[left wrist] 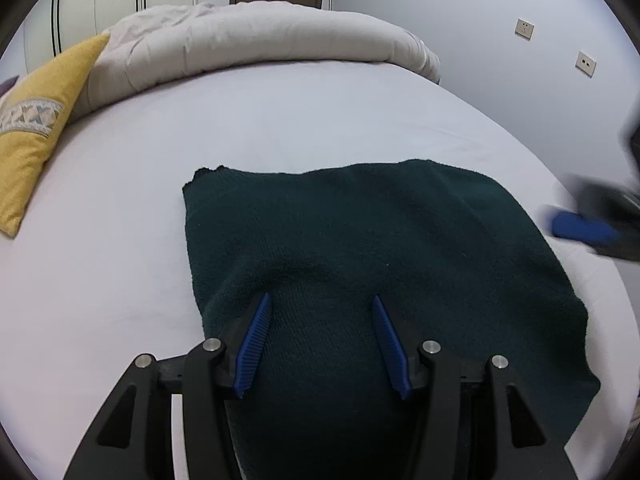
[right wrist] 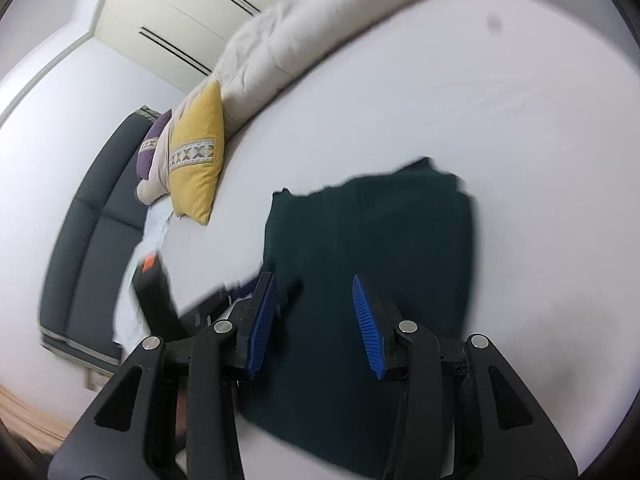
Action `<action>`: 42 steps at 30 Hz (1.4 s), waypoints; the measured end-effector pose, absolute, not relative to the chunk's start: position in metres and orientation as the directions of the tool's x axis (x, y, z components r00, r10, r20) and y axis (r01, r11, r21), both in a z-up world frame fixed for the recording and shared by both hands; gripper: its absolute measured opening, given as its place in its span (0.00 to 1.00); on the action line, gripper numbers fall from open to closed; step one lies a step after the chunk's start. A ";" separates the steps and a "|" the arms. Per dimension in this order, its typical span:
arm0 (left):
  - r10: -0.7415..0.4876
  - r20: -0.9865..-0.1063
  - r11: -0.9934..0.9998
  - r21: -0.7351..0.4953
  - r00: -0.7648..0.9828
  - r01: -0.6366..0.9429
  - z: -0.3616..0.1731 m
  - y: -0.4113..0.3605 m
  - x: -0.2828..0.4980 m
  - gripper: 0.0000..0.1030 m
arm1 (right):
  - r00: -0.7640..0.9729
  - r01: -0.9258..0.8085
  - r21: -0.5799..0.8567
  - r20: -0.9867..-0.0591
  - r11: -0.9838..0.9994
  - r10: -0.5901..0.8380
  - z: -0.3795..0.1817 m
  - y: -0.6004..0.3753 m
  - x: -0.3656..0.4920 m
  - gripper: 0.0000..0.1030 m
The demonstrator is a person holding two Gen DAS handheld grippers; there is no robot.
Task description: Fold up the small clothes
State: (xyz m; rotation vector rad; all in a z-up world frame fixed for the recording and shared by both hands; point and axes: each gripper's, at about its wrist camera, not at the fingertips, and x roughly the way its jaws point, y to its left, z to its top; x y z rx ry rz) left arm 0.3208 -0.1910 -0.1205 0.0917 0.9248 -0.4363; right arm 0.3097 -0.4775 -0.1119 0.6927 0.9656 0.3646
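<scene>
Dark-green knit garment [left wrist: 360, 240] lies on the bed [left wrist: 280, 120]; both hand-held grippers [left wrist: 320, 308] [right wrist: 314, 284] spread, gripping nothing.

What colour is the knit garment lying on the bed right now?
Very dark green, plain, no pattern. The garment shows best in the left wrist view.
</scene>
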 end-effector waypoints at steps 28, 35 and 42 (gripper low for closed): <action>-0.303 -0.799 0.909 -0.078 0.519 0.411 -0.119 -0.192 0.323 0.55 | 0.501 -0.027 0.781 -0.530 0.624 0.684 -0.162 -0.470 0.240 0.46; -0.304 -0.795 0.907 -0.073 0.525 0.414 -0.119 -0.191 0.322 0.55 | 0.491 -0.011 0.748 -0.574 0.663 0.655 -0.176 -0.482 0.190 0.46; -0.301 -0.793 0.907 -0.067 0.530 0.416 -0.119 -0.189 0.321 0.55 | 0.518 -0.004 0.715 -0.597 0.700 0.613 -0.185 -0.488 0.165 0.38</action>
